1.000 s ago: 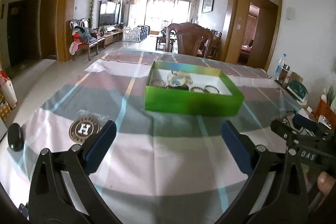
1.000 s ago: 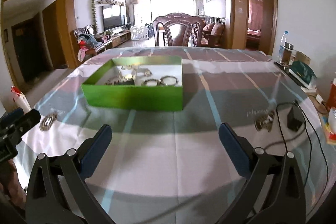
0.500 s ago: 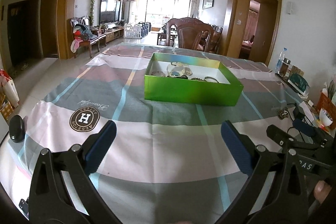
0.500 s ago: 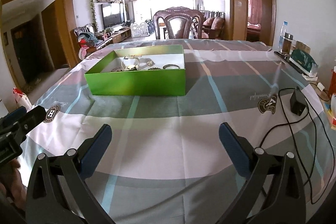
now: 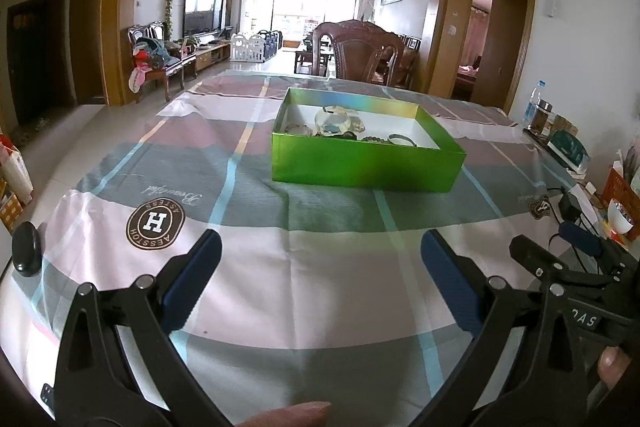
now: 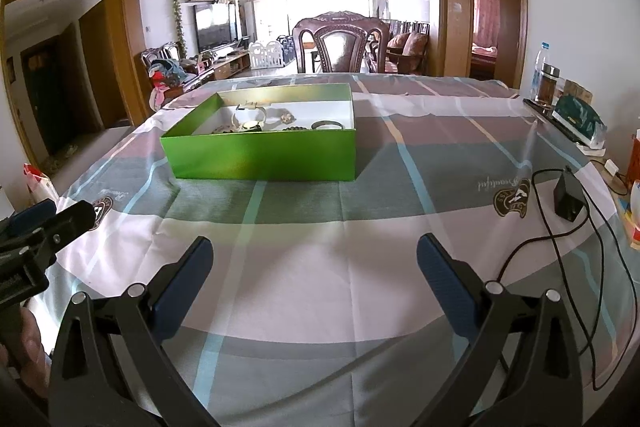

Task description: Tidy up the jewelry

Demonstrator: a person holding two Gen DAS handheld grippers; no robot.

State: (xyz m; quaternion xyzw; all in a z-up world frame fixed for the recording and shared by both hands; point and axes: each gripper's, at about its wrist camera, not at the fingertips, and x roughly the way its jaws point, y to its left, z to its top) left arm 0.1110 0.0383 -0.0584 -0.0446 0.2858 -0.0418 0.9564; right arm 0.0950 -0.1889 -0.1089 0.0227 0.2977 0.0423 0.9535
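Left gripper (image 5: 320,259): both blue-padded fingers (image 5: 192,279) spread wide, nothing between them, nothing touched; they hang above the checked tablecloth (image 5: 320,299), well short of the box. Right gripper (image 6: 314,263): fingers (image 6: 446,281) likewise spread wide, holding nothing, over the same cloth. Each gripper shows at the edge of the other's view, the two side by side and apart. One green box (image 5: 366,167), open-topped with a white interior, stands on the cloth ahead of both grippers, to the right of centre in the left wrist view and to the left of centre in the right wrist view (image 6: 260,157). The jewelry (image 5: 338,121) lies inside the box, gathered toward its near wall: one pale bangle (image 6: 249,115), one metal ring-shaped bangle (image 6: 327,125) lying flat at the right end, one dark beaded piece (image 6: 294,128), and several smaller items too tangled to count. No jewelry is visible on the cloth outside the box. Other items counted: one black oval object (image 5: 26,254) at the left edge of the table, one black adapter (image 6: 568,201) with a cable (image 6: 560,243) trailing across the right side, two round printed emblems (image 5: 155,225) on the cloth, one wooden chair (image 6: 340,45) beyond the far edge.
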